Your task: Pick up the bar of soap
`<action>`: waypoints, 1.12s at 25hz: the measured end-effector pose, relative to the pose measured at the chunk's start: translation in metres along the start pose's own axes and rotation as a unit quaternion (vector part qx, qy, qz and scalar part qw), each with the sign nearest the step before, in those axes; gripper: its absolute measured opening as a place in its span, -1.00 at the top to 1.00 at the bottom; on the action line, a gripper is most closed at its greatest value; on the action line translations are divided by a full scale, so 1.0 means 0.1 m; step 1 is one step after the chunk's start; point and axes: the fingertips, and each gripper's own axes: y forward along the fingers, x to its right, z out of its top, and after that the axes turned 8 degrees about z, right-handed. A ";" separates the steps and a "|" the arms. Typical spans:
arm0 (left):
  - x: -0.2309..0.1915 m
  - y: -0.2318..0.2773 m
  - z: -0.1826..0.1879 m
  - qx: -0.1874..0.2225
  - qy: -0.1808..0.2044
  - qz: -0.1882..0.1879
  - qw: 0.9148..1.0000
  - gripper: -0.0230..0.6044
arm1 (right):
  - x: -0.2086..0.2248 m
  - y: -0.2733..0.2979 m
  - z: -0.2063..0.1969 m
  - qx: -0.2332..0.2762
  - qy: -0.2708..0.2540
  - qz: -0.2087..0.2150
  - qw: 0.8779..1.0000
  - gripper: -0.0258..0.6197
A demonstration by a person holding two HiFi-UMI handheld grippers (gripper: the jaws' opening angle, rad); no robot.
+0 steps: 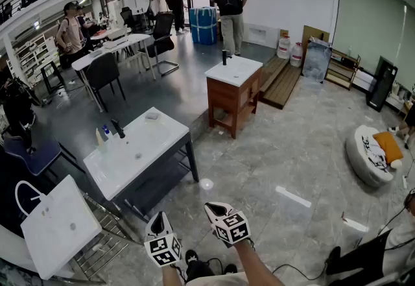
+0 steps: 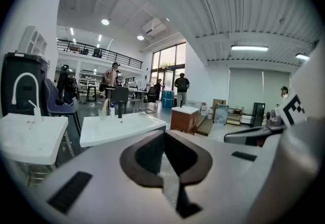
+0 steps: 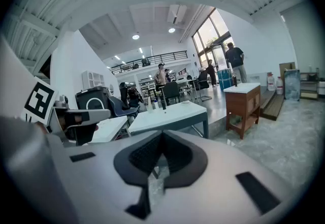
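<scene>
Tongs are closed and empty on both sides: left tongs [image 1: 159, 216], right tongs [image 1: 213, 207]. Soap [image 1: 153, 116] lies on the white bench [image 1: 139, 148], well apart.

Soap [image 1: 153, 116] on far corner of middle basin [image 1: 150, 143]; cabinet [image 1: 227, 100] beyond, small basin [image 1: 59, 234] left.

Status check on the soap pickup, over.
Left gripper and right gripper: jaws together, empty, low by the body. Soap bar untouched on white sink top, well ahead. Faucet and bottles at its other end, not in the way.
</scene>
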 end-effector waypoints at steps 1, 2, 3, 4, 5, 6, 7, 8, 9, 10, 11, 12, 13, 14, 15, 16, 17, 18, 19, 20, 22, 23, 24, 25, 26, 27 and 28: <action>-0.01 0.03 0.00 0.000 0.000 -0.001 1.000 0.91 | 0.01 0.02 -0.01 0.000 0.000 0.000 1.000 0.91; -0.02 0.05 0.00 0.000 0.000 -0.002 1.000 0.91 | 0.02 0.05 -0.01 -0.001 0.001 -0.001 1.000 0.91; -0.02 0.08 0.00 0.000 -0.001 -0.003 1.000 0.91 | 0.03 0.07 -0.02 -0.001 0.001 -0.002 1.000 0.91; -0.03 0.11 0.00 -0.001 -0.001 -0.004 1.000 0.91 | 0.04 0.09 -0.02 -0.002 0.002 -0.003 1.000 0.91; -0.05 0.14 0.00 -0.001 -0.002 -0.005 1.000 0.91 | 0.05 0.12 -0.02 -0.003 0.002 -0.005 1.000 0.91; -0.07 0.17 -0.01 -0.001 -0.002 -0.007 1.000 0.91 | 0.06 0.15 -0.03 -0.005 0.002 -0.008 1.000 0.91; -0.09 0.21 -0.01 -0.002 -0.003 -0.009 1.000 0.91 | 0.08 0.18 -0.03 -0.005 0.002 -0.011 1.000 0.91; -0.12 0.25 -0.01 -0.003 -0.004 -0.011 1.000 0.91 | 0.09 0.22 -0.02 -0.005 0.003 -0.013 1.000 0.91; -0.15 0.31 -0.01 -0.004 -0.004 -0.014 1.000 0.91 | 0.10 0.27 -0.01 -0.003 0.006 -0.014 1.000 0.91; -0.18 0.36 0.00 -0.005 -0.005 -0.016 1.000 0.91 | 0.11 0.32 0.02 0.002 0.011 -0.014 1.000 0.91; -0.22 0.42 0.02 -0.006 -0.004 -0.019 1.000 0.91 | 0.11 0.37 0.05 0.006 0.018 -0.013 1.000 0.91; -0.26 0.49 0.05 -0.007 -0.004 -0.021 1.000 0.91 | 0.11 0.43 0.09 0.010 0.025 -0.012 1.000 0.91; -0.31 0.56 0.09 -0.009 -0.005 -0.023 1.000 0.91 | 0.10 0.50 0.12 0.010 0.030 -0.011 0.999 0.91; -0.37 0.63 0.14 -0.009 -0.006 -0.024 1.000 0.91 | 0.09 0.57 0.15 0.007 0.031 -0.011 0.999 0.91; -0.44 0.70 0.21 -0.008 -0.009 -0.024 1.000 0.91 | 0.08 0.65 0.18 0.002 0.030 -0.013 0.999 0.91; -0.51 0.78 0.28 -0.007 -0.011 -0.025 1.000 0.91 | 0.08 0.73 0.22 -0.002 0.029 -0.017 0.999 0.91; -0.59 0.84 0.35 -0.004 -0.013 -0.025 1.000 0.91 | 0.09 0.81 0.27 -0.003 0.030 -0.021 0.999 0.90; -0.66 0.91 0.41 -0.001 -0.014 -0.026 1.000 0.91 | 0.09 0.90 0.32 0.001 0.033 -0.025 0.999 0.91; -0.74 0.97 0.46 0.001 -0.013 -0.028 1.000 0.91 | 0.08 0.98 0.36 0.009 0.040 -0.028 0.999 0.91; -0.80 1.02 0.49 0.003 -0.012 -0.029 0.999 0.91 | 0.07 1.04 0.40 0.018 0.048 -0.030 0.998 0.91; -0.91 1.09 0.50 0.002 -0.013 -0.030 0.999 0.91 | 0.05 1.15 0.42 0.027 0.058 -0.034 0.997 0.91; -0.96 1.12 0.49 -0.001 -0.016 -0.029 0.999 0.91 | 0.04 1.19 0.40 0.024 0.058 -0.035 0.997 0.91; -1.00 1.14 0.48 -0.004 -0.019 -0.028 0.999 0.91 | 0.02 1.23 0.37 0.016 0.053 -0.037 0.998 0.91; -1.05 1.17 0.46 -0.007 -0.021 -0.028 0.999 0.91 | 0.00 1.28 0.33 0.006 0.047 -0.039 0.998 0.91; -1.10 1.19 0.45 -0.011 -0.021 -0.028 0.999 0.91 | -0.03 1.33 0.30 -0.003 0.042 -0.041 0.998 0.91; -1.14 1.23 0.43 -0.014 -0.022 -0.028 0.999 0.91 | -0.05 1.39 0.27 -0.009 0.039 -0.041 0.998 0.91; -1.18 1.26 0.42 -0.015 -0.023 -0.028 0.999 0.91 | -0.06 1.43 0.25 -0.012 0.040 -0.041 0.998 0.91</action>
